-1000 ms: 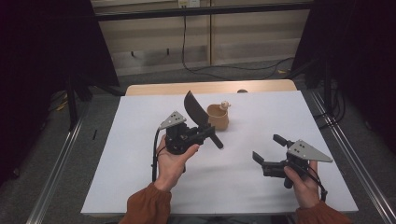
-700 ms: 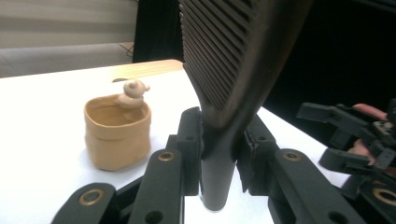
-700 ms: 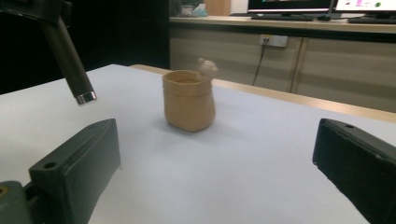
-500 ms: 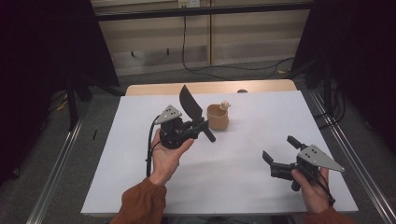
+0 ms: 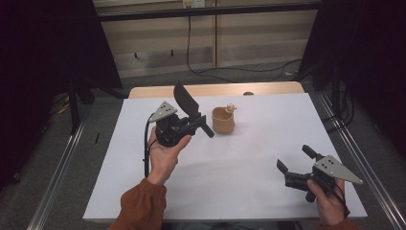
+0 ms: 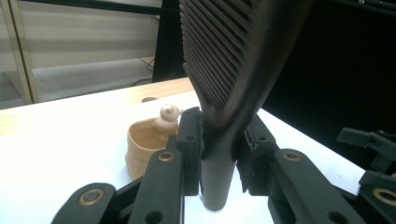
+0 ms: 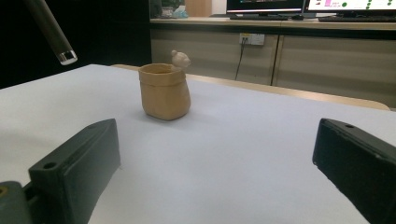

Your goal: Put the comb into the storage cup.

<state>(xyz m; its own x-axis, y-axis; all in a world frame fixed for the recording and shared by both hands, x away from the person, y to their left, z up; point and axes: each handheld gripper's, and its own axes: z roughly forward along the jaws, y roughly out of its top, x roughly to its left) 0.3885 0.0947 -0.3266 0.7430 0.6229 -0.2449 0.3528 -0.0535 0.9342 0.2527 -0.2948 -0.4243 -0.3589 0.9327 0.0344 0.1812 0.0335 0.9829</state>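
High view: left gripper (image 5: 191,125) held above the white table (image 5: 249,158), jaws clamped on the handle of a black slotted spatula (image 5: 186,100); blade stands up and tilts away from the person, handle end pointing toward the tan cup (image 5: 223,120). Cup sits just beside that handle end, near the table's far middle, a small bear figure (image 5: 230,108) on its rim. Right gripper (image 5: 294,163) low over the near right corner, well apart from cup and spatula, jaws spread with nothing between them.

Left gripper view: both black jaws press the spatula (image 6: 224,74) handle from either side; ribbed blade rises overhead. Cup (image 6: 144,147) beyond, left of the jaws. The other gripper (image 6: 373,149) at the right edge.

Right gripper view: jaws wide apart, bare table between. Cup (image 7: 165,92) upright ahead, bear figure (image 7: 180,59) on the far rim. Spatula handle end (image 7: 52,31) hangs at upper left.
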